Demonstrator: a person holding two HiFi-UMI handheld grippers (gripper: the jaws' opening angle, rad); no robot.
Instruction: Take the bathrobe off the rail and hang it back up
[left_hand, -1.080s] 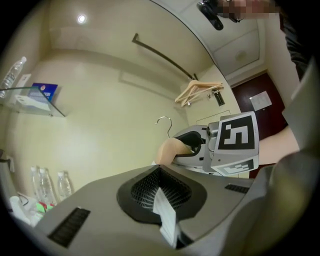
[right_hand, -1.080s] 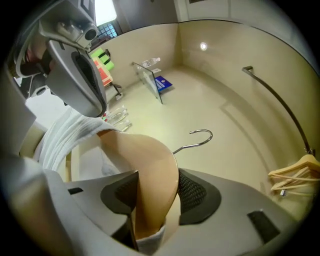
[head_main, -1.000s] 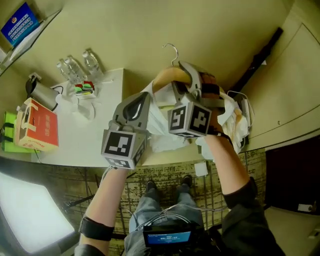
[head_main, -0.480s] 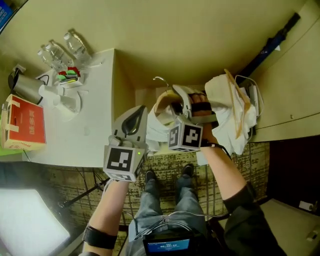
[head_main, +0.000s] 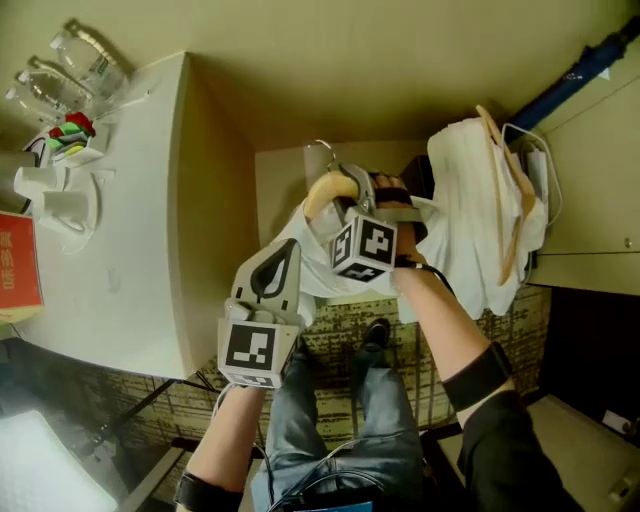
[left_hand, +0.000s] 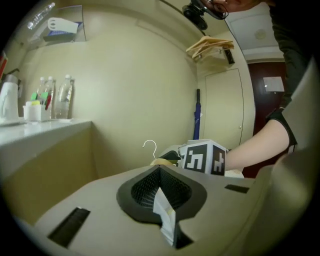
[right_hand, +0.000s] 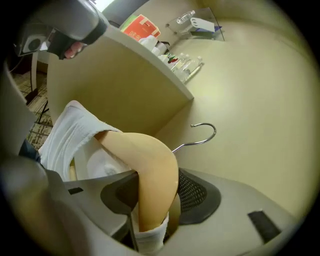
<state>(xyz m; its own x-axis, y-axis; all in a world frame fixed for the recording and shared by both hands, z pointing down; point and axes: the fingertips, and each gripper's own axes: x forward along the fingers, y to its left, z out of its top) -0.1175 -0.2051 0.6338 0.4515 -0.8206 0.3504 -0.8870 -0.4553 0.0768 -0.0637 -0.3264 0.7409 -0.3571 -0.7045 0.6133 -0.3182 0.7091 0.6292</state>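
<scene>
Two grips: I have the bathrobe (head_main: 318, 272) off the rail, mid-frame.
Left gripper (left_hand: 162, 200): jaws clenched on a bathrobe fold, to steady the cloth.
Right gripper (right_hand: 150, 205): jaws grasping the hanger (right_hand: 150, 160), which bears the weight.
Table (head_main: 150, 200): upper left, well apart.

White bathrobe (head_main: 318, 262); tan hanger (head_main: 327, 190); blue umbrella (head_main: 578, 72); yellow-and-dark patterned carpet (head_main: 335, 335); cream wall (head_main: 400, 60).

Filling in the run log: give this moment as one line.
left gripper: shut on bathrobe | right gripper: shut on hanger | hook: free
</scene>
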